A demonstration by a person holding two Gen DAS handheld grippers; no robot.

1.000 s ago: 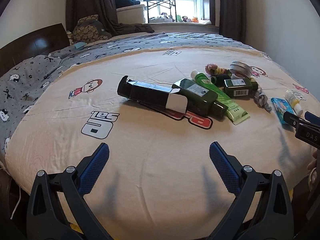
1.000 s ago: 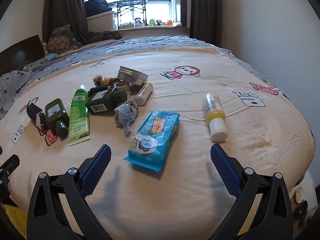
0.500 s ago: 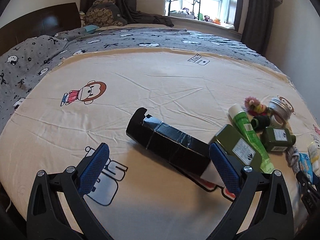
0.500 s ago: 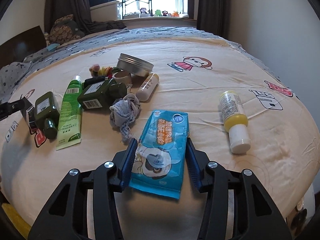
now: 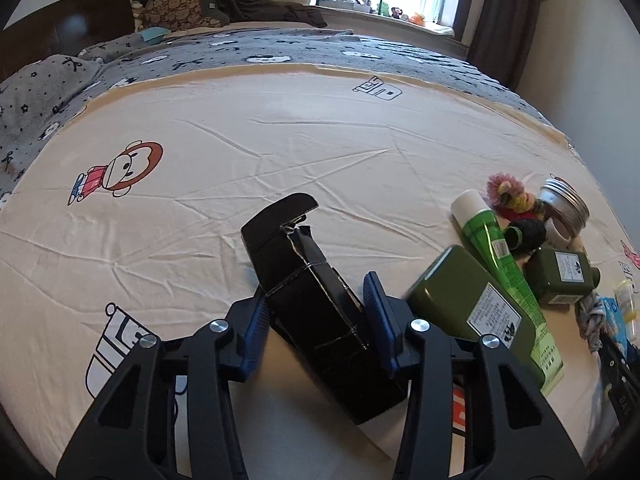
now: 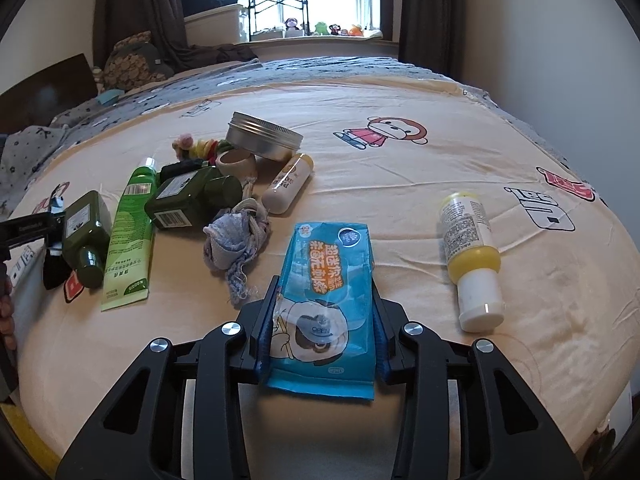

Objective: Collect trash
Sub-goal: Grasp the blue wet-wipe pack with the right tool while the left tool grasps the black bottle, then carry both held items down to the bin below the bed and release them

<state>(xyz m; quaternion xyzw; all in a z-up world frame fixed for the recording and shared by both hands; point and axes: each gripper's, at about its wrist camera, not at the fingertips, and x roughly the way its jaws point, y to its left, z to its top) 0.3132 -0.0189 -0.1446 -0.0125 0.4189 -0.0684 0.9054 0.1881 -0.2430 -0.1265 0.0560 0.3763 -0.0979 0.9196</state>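
My left gripper (image 5: 316,304) is shut on a long black carton (image 5: 316,304) with an open flap; the carton lies on the cream bed sheet (image 5: 280,128) and points away from me. My right gripper (image 6: 324,312) is shut on a blue wet-wipes pack (image 6: 326,280), its blue pads pressing both long sides. The pack rests on the sheet (image 6: 400,184).
A pile lies between the grippers: green bottles (image 5: 472,304) (image 6: 192,200), a green tube (image 6: 128,240), a metal tin (image 6: 262,136), a grey rag (image 6: 236,240), a white tube (image 6: 288,184). A yellow-white bottle (image 6: 472,256) lies right of the pack.
Both grippers moved forward and closed: the left on the black carton, the right on the blue wipes pack. The left was wide open half a second ago.
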